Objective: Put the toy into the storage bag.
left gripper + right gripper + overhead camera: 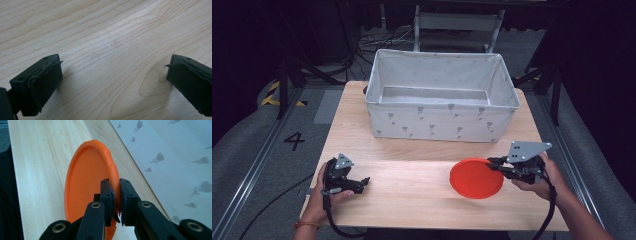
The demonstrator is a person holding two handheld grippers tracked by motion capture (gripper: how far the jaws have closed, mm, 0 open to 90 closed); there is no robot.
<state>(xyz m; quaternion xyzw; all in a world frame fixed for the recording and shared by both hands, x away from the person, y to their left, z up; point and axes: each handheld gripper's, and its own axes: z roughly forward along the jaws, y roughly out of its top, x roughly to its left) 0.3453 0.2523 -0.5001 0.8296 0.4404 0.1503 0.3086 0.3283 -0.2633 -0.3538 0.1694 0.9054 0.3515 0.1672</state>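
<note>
Orange and round, the shallow plastic plate (476, 178) lies flat on the pale wooden counter (412, 185), toward its right front, in front of the white fabric storage box with small grey printed motifs (442, 95). It has a raised rim all around and a plain, bare inner face. In the right gripper view the plate (87, 180) lies just beside the box's cloth wall (170, 157).

At the plate's right edge the right gripper (496, 163) has its black fingers (107, 195) nearly together, clamped on the rim, one inside the plate and the other outside it. A hand (546, 181) holds this gripper from the right, and its cable hangs off the counter's front edge.

Well apart, at the counter's left front, the left gripper (364, 181) is held low in the other hand (323, 192). Its fingers (45, 82) are spread wide over bare wood grain, with nothing between them; whether they touch the counter cannot be told.
</note>
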